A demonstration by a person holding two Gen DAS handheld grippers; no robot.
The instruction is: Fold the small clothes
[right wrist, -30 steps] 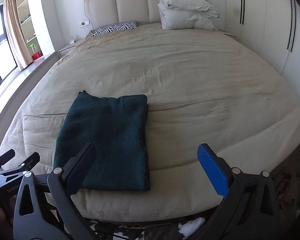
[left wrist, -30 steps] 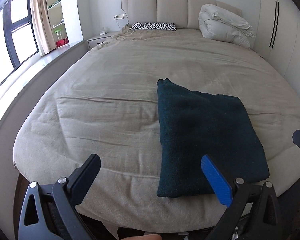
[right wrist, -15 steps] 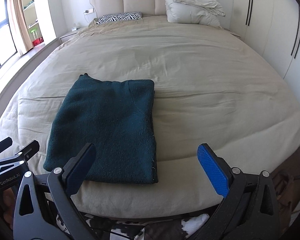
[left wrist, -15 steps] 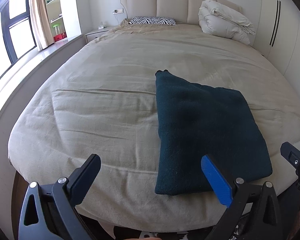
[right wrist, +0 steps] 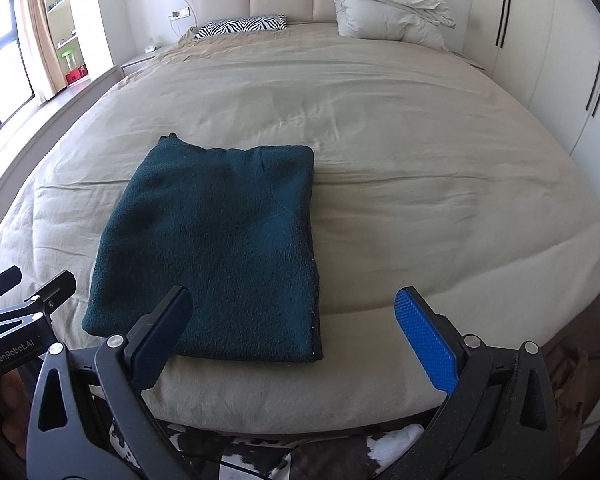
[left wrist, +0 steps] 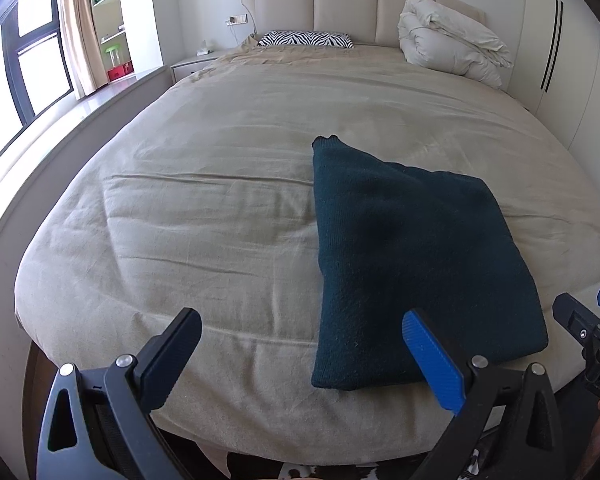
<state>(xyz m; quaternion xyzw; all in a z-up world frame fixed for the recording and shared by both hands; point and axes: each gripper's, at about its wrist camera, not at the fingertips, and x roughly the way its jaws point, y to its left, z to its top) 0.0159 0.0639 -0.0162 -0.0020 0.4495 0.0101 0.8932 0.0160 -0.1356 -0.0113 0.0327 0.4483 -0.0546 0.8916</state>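
one folded sweater (right wrist: 216, 248) on bed (right wrist: 380, 140), two grippers spread.

Black tool (right wrist: 298, 326) frames, blue pads (right wrist: 426, 338) (silver screws).

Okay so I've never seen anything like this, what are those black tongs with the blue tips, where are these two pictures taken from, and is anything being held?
No robot here: a person carries a two-finger gripper in each hand, and a wide-angle camera on each one looks forward along its fingers. One picture comes from the left gripper, the other from the right gripper. Each view also catches the other gripper at its edge. Both look across a bed with a beige cover. A dark green sweater lies folded near the foot of the bed. A zebra pillow and a bundled white duvet sit by the headboard. Both grippers are open and hold nothing.
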